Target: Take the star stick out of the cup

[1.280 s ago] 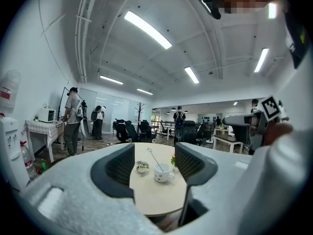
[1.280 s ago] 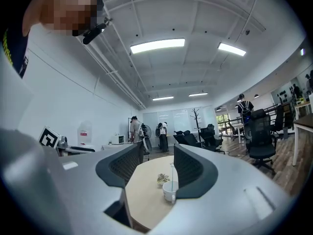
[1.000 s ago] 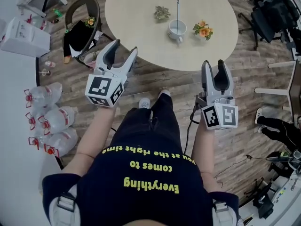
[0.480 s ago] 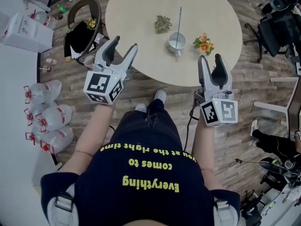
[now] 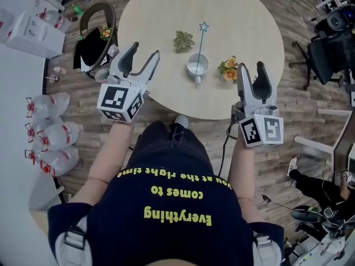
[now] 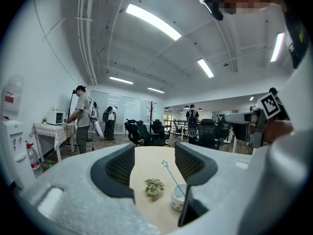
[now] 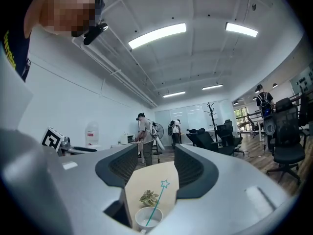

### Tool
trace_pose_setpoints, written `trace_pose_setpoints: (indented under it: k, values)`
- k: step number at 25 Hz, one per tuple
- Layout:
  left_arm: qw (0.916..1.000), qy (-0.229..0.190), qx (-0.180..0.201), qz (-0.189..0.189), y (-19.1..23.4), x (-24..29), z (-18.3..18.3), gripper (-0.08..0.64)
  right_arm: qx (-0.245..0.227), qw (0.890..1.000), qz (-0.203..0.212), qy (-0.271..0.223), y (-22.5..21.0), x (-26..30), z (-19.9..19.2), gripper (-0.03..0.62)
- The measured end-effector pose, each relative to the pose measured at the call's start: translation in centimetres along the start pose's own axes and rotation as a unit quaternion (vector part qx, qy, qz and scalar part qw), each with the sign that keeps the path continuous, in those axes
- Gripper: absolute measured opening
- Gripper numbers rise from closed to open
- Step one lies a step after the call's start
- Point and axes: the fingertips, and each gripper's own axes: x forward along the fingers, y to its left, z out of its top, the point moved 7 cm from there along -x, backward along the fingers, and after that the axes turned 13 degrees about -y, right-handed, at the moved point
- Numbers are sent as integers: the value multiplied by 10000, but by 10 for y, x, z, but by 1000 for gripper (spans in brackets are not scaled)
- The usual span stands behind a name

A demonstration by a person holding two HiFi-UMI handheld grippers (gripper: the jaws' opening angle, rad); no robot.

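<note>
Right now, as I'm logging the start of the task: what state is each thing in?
Cup: upright on table.
Star stick: leaning inside, not yet taken out.
Left gripper: open, empty.
Right gripper: open, empty.

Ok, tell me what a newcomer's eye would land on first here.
The thin star stick stands out, leaning up from a white cup near the middle of the round table, between a small plant and orange flowers. The left gripper and right gripper both hang open and empty at the table's near edge, short of the cup.
</note>
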Motion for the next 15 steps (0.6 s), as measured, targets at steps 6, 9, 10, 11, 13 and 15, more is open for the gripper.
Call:
trace_pose_setpoints:
  k: [6, 9, 10, 11, 13, 15]
  values:
    - [10000, 42, 6, 69, 9, 25, -3, 256, 164, 9998, 34, 84, -14, 24, -16, 230]
    - [10000, 61, -28, 12, 20, 39, -5, 256, 195, 9997, -20, 119, -15, 39, -23, 230]
    - [10000, 74, -45, -30, 24, 44, -6, 256, 194, 9997, -63, 121, -15, 44, -24, 230]
    - [9999, 84, -65, -79, 29, 50, -8, 256, 184, 9997, -110, 122, -14, 48, -25, 230]
    - [9997, 87, -99, -185, 39, 62, -9, 256, 141, 9996, -199, 123, -13, 58, -26, 230]
    - [9995, 65, -123, -299, 49, 76, -9, 256, 105, 9994, -297, 108, -13, 69, -28, 232]
